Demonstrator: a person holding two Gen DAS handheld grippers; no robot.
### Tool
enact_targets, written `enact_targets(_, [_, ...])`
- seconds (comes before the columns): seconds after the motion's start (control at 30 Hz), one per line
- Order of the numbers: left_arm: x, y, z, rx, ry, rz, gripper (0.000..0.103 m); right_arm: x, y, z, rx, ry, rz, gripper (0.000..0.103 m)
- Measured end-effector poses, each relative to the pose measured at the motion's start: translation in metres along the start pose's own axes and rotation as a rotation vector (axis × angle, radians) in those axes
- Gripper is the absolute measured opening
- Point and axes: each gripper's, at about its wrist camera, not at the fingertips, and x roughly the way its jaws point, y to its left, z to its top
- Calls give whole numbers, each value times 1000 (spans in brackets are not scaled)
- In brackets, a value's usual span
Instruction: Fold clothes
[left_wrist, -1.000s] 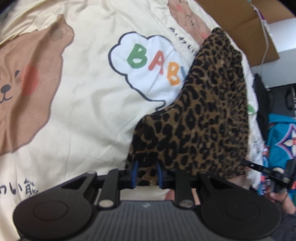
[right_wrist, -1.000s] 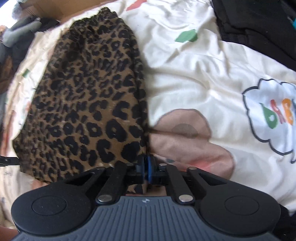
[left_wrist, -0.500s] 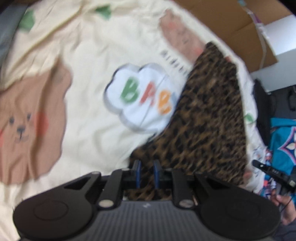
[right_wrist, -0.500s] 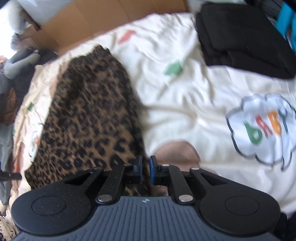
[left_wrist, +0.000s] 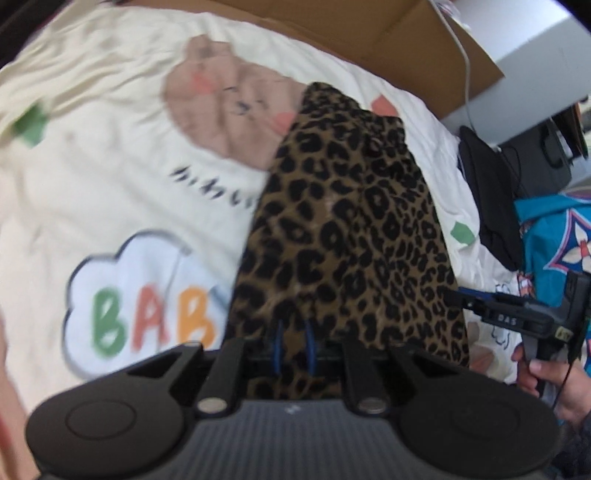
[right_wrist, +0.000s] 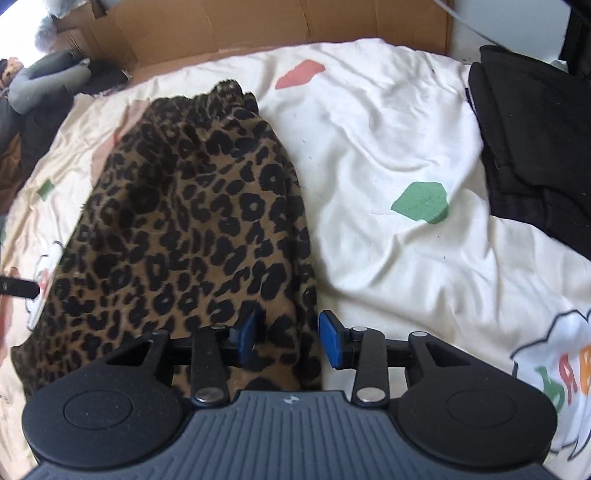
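leopard-print garment (right_wrist: 192, 229) lies on the bedsheet (right_wrist: 388, 258); right gripper (right_wrist: 288, 338) wide apart, left gripper (left_wrist: 294, 345) pinching its edge.

Open cream printed bedsheet (right_wrist: 388, 236) right of the leopard-print folded garment (right_wrist: 192, 229) gives free passage. Black folded clothes pile (right_wrist: 535, 147) blocks far right; brown cardboard wall (right_wrist: 280, 26) closes the bed's far edge. Left of garment, sheet w/ "BAB" cloud print (left_wrist: 140, 306) lies bare. Turquoise patterned fabric (left_wrist: 554, 236) crowds the bed's right side.
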Motion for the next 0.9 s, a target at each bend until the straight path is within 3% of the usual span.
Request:
enact_targets(0.23, [29, -12, 35, 58, -2, 13, 11, 13, -18, 6, 13, 19, -55, 40])
enact_targets(0.3, [37, -15, 45, 74, -2, 17, 10, 13, -22, 8, 25, 15, -63, 33])
enact_targets(0.33, [41, -17, 50, 82, -2, 19, 9, 11, -21, 11, 19, 6, -71, 24])
enact_targets(0.37, [46, -19, 55, 91, -3, 21, 9, 8, -21, 14, 23, -9, -66, 23])
enact_targets(0.57, [70, -28, 77, 120, 5, 38, 6, -8, -13, 46, 43, -121, 66, 23])
enact_targets(0.9, [96, -23, 89, 116, 19, 36, 2, 30, 37, 92, -55, -120, 182, 24])
